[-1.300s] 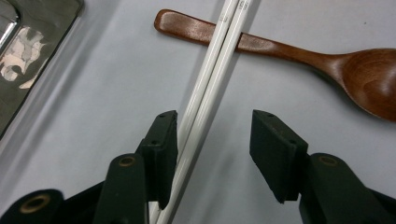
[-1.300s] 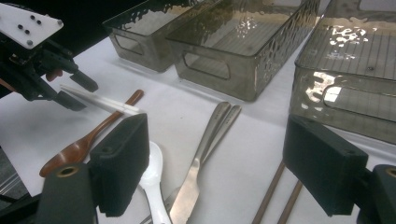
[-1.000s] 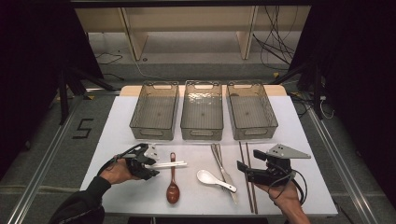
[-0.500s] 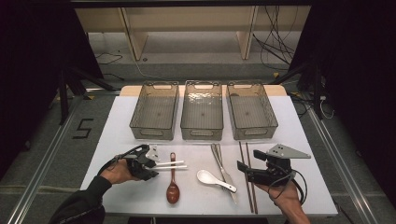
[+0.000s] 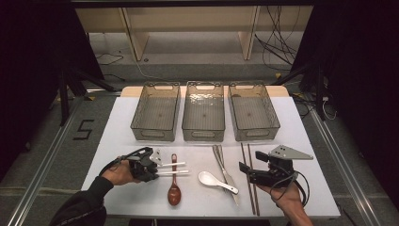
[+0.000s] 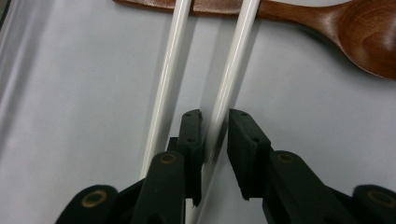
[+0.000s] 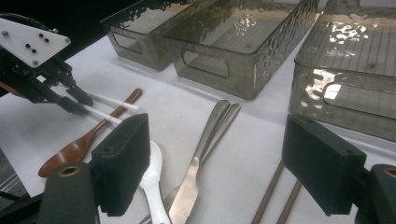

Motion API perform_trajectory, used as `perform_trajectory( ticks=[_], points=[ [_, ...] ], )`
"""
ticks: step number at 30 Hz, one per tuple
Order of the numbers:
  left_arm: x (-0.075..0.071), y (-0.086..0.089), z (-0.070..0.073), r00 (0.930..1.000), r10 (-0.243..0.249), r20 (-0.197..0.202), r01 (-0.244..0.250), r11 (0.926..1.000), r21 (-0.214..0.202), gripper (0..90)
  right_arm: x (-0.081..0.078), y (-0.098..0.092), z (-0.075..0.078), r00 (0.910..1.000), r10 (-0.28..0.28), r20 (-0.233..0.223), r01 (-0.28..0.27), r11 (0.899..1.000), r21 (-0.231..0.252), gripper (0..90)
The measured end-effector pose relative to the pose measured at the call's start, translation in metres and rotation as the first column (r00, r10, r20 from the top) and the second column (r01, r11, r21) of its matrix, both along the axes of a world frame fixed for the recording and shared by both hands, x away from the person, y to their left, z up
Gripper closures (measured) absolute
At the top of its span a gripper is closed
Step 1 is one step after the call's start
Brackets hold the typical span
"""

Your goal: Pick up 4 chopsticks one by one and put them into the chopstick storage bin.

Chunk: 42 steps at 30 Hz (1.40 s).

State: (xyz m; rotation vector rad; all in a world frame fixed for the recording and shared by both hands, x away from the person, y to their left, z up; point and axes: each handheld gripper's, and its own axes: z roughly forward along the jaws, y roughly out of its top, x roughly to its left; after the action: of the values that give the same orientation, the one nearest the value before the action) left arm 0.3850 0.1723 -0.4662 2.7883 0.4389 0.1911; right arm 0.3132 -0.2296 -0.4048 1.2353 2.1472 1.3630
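A white desk (image 5: 117, 127) stands over a dark floor. At lower left of the high view, the left gripper (image 5: 151, 165) lies level, pointing right. Its jaws have just been closing around one of two white chopsticks (image 6: 231, 70): glossy, slim, crossing a wooden spoon (image 5: 174, 188). The right gripper (image 5: 249, 172), lower right, gapes with nothing between its jaws.

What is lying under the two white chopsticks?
The wooden spoon's handle passes under the white chopsticks. The handle sections beneath each stick are covered; elsewhere only white table shows.
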Motion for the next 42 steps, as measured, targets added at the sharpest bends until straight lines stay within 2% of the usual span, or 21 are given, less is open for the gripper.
perform_trajectory(
  ticks=[8,10,16,22,26,31,33,35,37,38,41,42],
  points=[
    [0.000,-0.001,0.001,0.9989,-0.046,-0.006,0.046,0.9987,0.021,81.9,0.000,0.000,0.000,1.0000,-0.002,0.001,0.002,1.000,-0.005,25.3],
    [-0.001,-0.001,0.001,0.9990,-0.045,-0.007,0.045,0.9989,0.014,82.2,0.000,0.000,0.000,1.0000,-0.002,-0.001,0.001,1.000,-0.004,25.3],
    [-0.002,-0.002,0.002,0.9969,-0.078,-0.009,0.078,0.9965,0.028,83.5,0.001,0.000,0.000,1.0000,0.000,0.000,0.000,1.000,-0.004,25.4],
    [-0.003,-0.003,0.005,0.9969,-0.078,-0.008,0.078,0.9967,0.022,84.0,0.001,-0.001,0.000,1.0000,-0.003,-0.004,0.003,1.000,-0.003,25.5],
    [-0.003,-0.002,0.012,0.9971,-0.076,-0.001,0.076,0.9971,-0.006,84.2,0.000,0.000,0.000,1.0000,-0.001,0.000,0.001,1.000,-0.004,25.5],
    [-0.004,-0.003,0.023,0.9991,-0.040,0.016,0.041,0.9971,-0.064,84.3,0.001,-0.001,0.000,1.0000,-0.004,-0.003,0.004,1.000,-0.003,25.5],
    [-0.004,-0.003,0.028,0.9997,-0.017,0.019,0.019,0.9949,-0.099,84.3,0.001,-0.001,0.000,1.0000,-0.006,-0.004,0.006,1.000,-0.001,25.5],
    [-0.004,-0.003,0.031,0.9998,-0.003,0.018,0.006,0.9935,-0.114,84.3,0.001,-0.001,0.000,1.0000,-0.007,-0.005,0.007,1.000,0.002,25.5],
    [-0.002,-0.002,0.040,0.9991,0.036,0.022,-0.032,0.9865,-0.160,84.3,0.001,-0.001,0.000,1.0000,-0.008,-0.004,0.008,1.000,0.001,25.4],
    [-0.002,-0.002,0.040,0.9991,0.036,0.022,-0.032,0.9865,-0.160,84.3,0.001,-0.001,0.000,1.0000,-0.007,-0.002,0.007,1.000,0.001,25.4],
    [0.003,0.002,0.047,0.9965,0.080,0.025,-0.073,0.9739,-0.215,84.2,0.001,-0.002,0.000,1.0000,-0.007,0.002,0.007,1.000,0.003,25.4],
    [0.004,0.002,0.049,0.9948,0.100,0.023,-0.092,0.9671,-0.237,84.3,0.001,-0.002,0.000,1.0000,-0.006,0.003,0.005,1.000,0.005,25.3]
  ],
)
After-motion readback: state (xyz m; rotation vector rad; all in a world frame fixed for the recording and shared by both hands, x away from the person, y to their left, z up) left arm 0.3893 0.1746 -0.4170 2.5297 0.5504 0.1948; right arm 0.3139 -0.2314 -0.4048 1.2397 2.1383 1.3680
